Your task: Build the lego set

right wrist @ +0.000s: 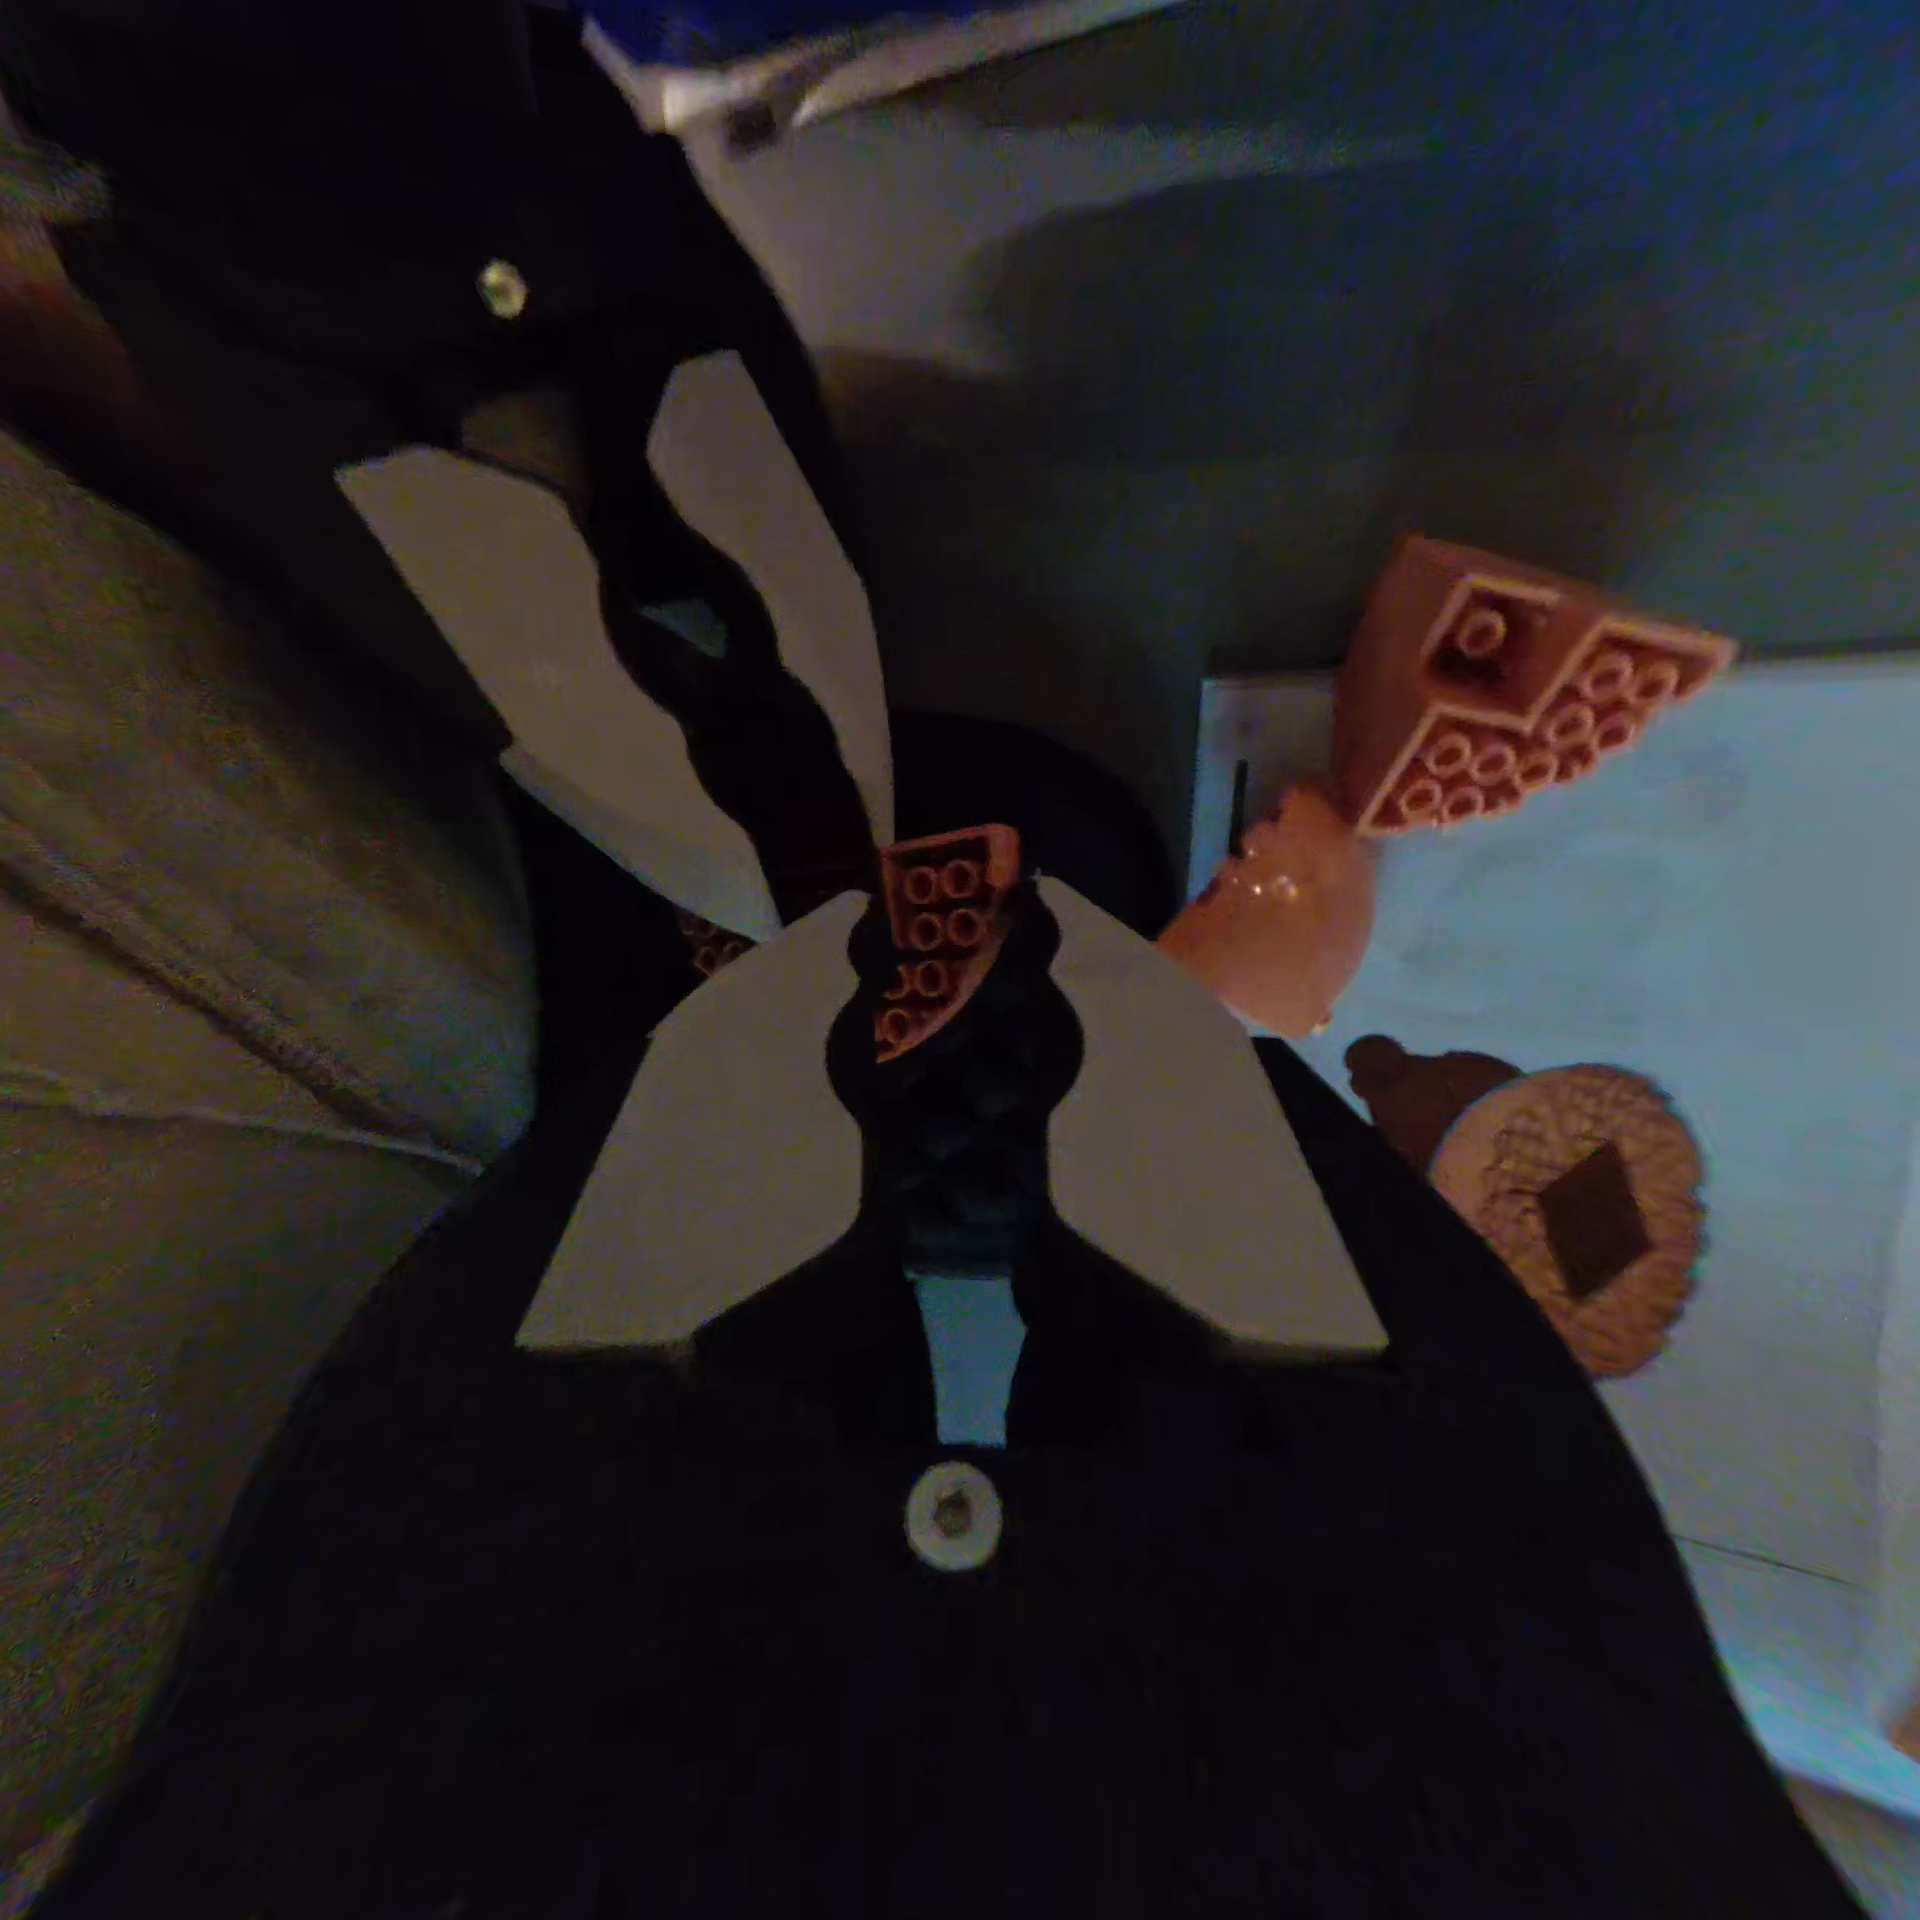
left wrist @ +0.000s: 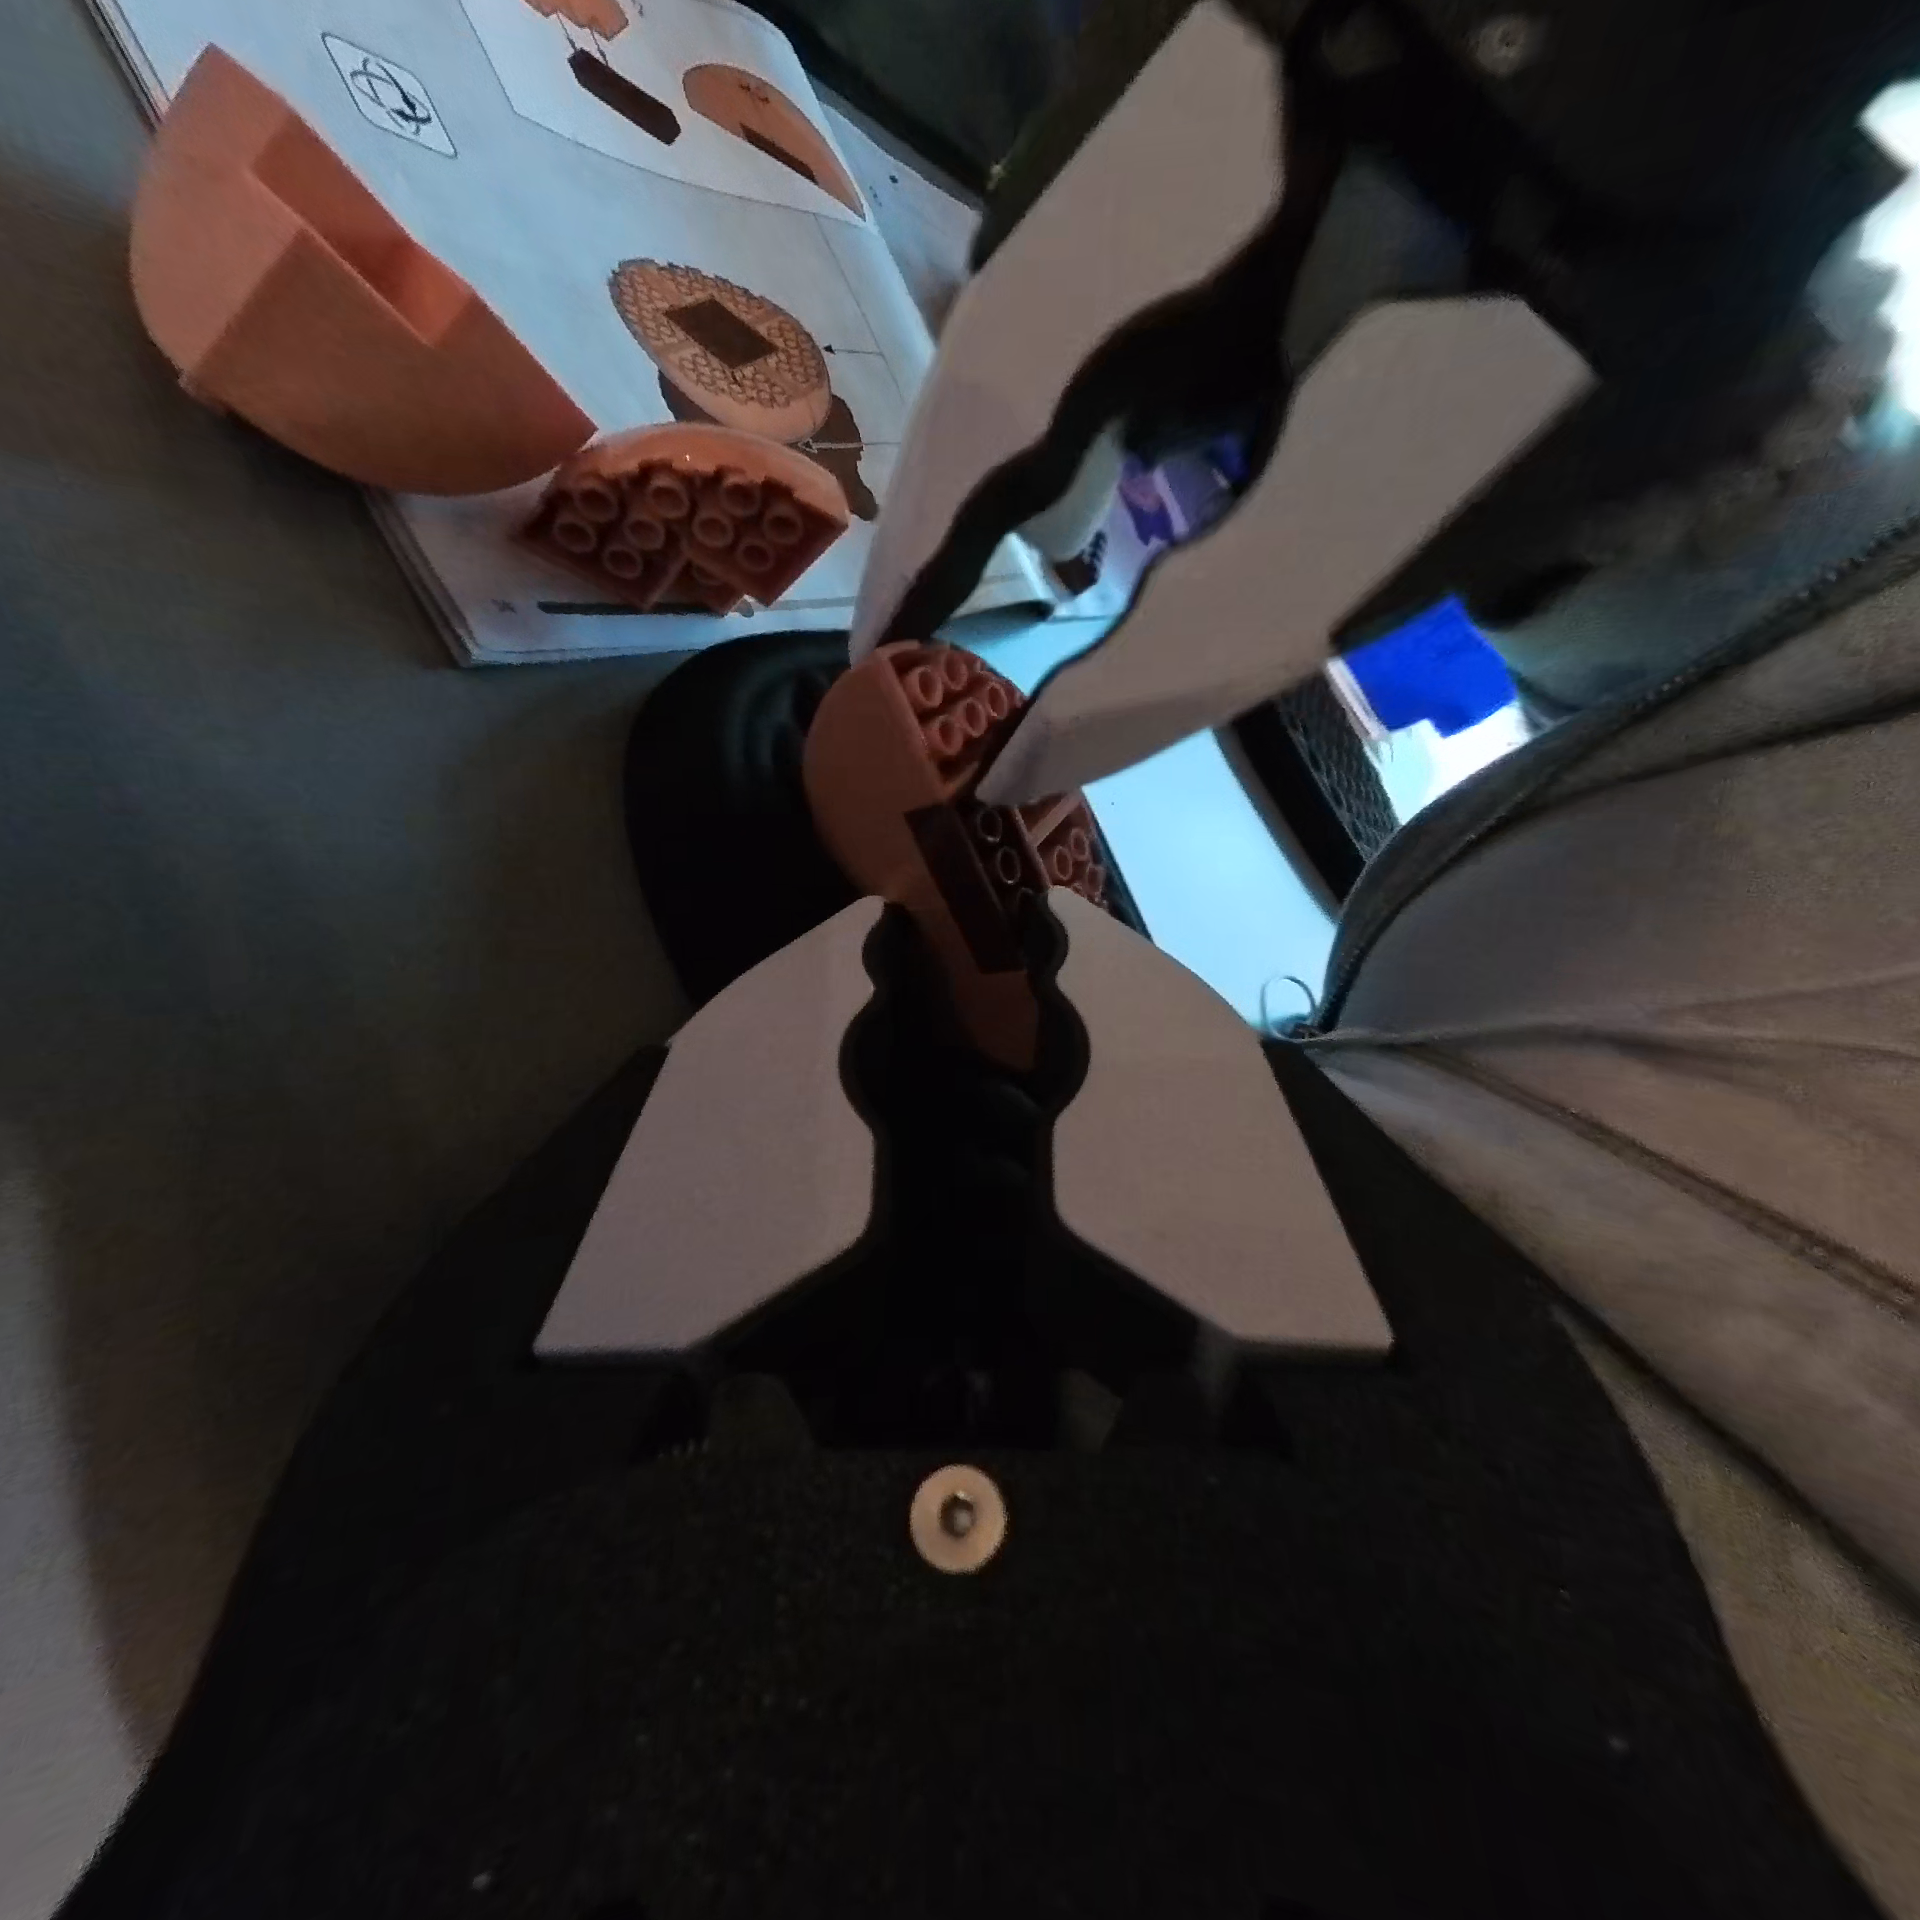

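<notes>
1. We are gripping, in the left gripper [left wrist: 971, 914], a pink brick assembly [left wrist: 883, 769] with a dark brown brick [left wrist: 971, 894] set into it; our narrow jaws are closing on its lower edge, whose tip is sinking out of sight in the black throat between the pads.
2. We are holding, in the right gripper [right wrist: 951, 894], a small pink curved brick [right wrist: 930, 945], tubes facing the camera; the jaws are pinching it narrowly, and its lower end is fading into shadow.
3. In the left wrist view the right gripper is coming in from 1 o'clock, and one of its fingertips [left wrist: 1039, 748] is covering part of the assembly, so we are not able to tell how the two held pieces are meeting.
4. At 11 o'clock in that view, two loose pink pieces are lying on an open instruction booklet [left wrist: 540, 239]: a large half-round shell [left wrist: 343, 343] and a studded quarter-round brick [left wrist: 675, 520].
5. The booklet is showing printed drawings and one small symbol; we are making out no readable writing.
6. A black round object [left wrist: 717, 790] behind the assembly is staying too dark to identify.
7. At 3 o'clock, grey fabric [left wrist: 1662, 1091] is running out of frame.
8. The right wrist view is dim and blurred throughout.
</notes>
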A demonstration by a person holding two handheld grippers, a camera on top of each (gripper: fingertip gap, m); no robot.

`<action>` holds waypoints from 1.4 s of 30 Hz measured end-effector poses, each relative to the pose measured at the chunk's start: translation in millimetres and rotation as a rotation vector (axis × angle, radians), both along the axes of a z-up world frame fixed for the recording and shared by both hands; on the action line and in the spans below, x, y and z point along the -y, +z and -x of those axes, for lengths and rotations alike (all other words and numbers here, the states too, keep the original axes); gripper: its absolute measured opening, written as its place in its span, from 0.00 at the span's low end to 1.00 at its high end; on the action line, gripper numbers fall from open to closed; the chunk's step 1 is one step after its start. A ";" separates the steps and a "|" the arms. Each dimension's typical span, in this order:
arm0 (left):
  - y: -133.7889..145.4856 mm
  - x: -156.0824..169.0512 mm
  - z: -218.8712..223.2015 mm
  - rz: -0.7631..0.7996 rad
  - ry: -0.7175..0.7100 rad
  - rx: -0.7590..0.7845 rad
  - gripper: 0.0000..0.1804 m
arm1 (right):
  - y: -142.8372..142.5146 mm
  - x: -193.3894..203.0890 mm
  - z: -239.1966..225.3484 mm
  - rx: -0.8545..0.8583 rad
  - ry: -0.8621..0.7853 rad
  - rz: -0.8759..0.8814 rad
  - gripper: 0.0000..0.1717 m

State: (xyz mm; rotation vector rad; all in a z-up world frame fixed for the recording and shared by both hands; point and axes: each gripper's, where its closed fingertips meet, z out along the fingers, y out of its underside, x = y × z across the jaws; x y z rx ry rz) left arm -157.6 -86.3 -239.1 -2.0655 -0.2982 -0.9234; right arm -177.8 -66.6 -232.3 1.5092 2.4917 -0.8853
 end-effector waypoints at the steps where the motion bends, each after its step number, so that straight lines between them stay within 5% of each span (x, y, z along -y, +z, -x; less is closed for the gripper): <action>1: 0.4 -0.3 -0.1 0.000 0.002 -0.007 0.13 | 1.6 -0.8 -0.6 0.016 -0.037 0.078 0.14; 4: 1.4 -0.3 -0.6 0.008 0.009 -0.019 0.12 | 21.9 -0.3 4.5 -0.095 -0.109 0.246 0.15; 8: 1.9 -1.0 -1.3 0.021 0.017 -0.057 0.12 | 0.9 -4.0 -5.5 -0.066 -0.033 0.026 0.20; 18: -0.2 -0.9 -1.2 0.028 -0.029 -0.082 0.12 | -4.8 4.7 -9.5 -0.021 0.107 -0.136 0.22; 36: -1.0 0.7 2.7 0.004 -0.102 -0.094 0.14 | -6.5 4.9 -10.2 0.004 0.067 -0.139 0.22; 42: 2.5 2.4 1.3 -0.012 -0.099 -0.089 0.14 | -4.6 5.9 -8.0 -0.137 -0.002 -0.011 0.22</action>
